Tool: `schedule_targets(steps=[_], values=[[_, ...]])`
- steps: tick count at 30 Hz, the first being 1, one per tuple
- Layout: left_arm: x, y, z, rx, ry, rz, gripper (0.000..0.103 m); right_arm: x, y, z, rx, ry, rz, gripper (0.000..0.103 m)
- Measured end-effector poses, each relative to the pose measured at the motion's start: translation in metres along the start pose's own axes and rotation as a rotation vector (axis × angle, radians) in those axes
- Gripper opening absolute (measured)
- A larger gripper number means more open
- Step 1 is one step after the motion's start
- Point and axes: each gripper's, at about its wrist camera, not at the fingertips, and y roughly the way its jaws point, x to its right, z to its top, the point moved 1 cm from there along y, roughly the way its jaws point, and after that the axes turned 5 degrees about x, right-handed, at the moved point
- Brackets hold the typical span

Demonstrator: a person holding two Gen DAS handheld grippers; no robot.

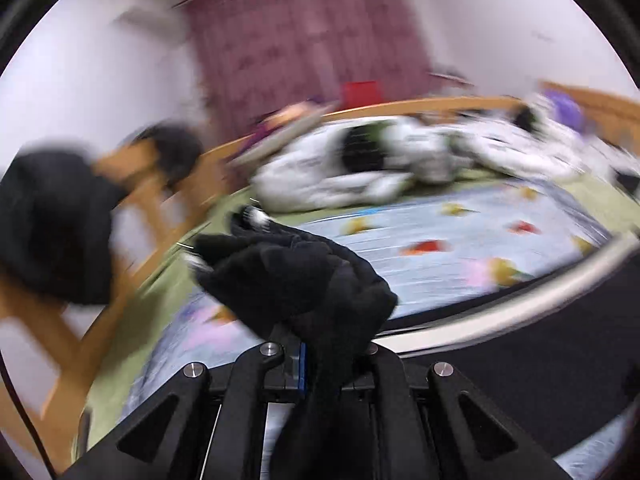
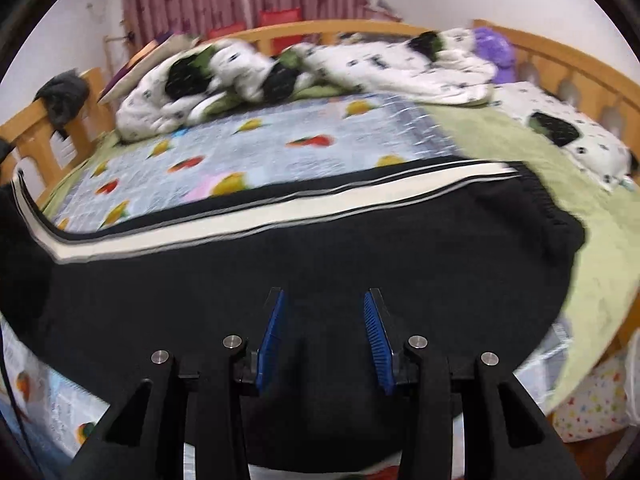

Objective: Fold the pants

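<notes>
Black pants (image 2: 280, 264) with a white side stripe (image 2: 280, 212) lie spread across the near edge of the bed. In the left wrist view, my left gripper (image 1: 320, 340) is shut on a bunched end of the pants (image 1: 288, 276), lifted above the mat; the cloth hides the fingertips and only a sliver of blue pad shows. That view is motion-blurred. My right gripper (image 2: 326, 312) hovers over the middle of the pants, its blue pads (image 2: 374, 332) standing apart with only flat black cloth seen behind them.
A fruit-print mat (image 2: 280, 140) over a green sheet (image 2: 500, 148) covers the bed. A crumpled white quilt (image 2: 360, 64) and a purple plush (image 2: 496, 48) lie at the back. A wooden rail (image 2: 40, 128) runs around the bed. A wooden chair with a dark garment (image 1: 52, 220) stands at left.
</notes>
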Motion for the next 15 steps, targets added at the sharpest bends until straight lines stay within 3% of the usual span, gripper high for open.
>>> schedule_targets(steps=[5, 9, 12, 14, 15], values=[[0.13, -0.007, -0.005, 0.006, 0.161, -0.159, 0.009, 0.064, -0.016, 0.003, 0.049, 0.179, -0.031, 0.04], [0.206, -0.002, -0.038, -0.177, 0.138, -0.361, 0.009, 0.116, -0.029, -0.002, 0.075, 0.34, -0.033, 0.04], [0.238, 0.003, -0.067, -0.256, 0.154, -0.354, 0.009, 0.137, -0.032, -0.005, 0.079, 0.383, -0.056, 0.04], [0.237, -0.001, -0.076, -0.251, 0.161, -0.384, 0.014, 0.139, -0.03, -0.007, 0.076, 0.391, -0.051, 0.04], [0.23, -0.006, -0.078, -0.252, 0.159, -0.421, 0.024, 0.139, -0.028, -0.007, 0.07, 0.392, -0.04, 0.04]])
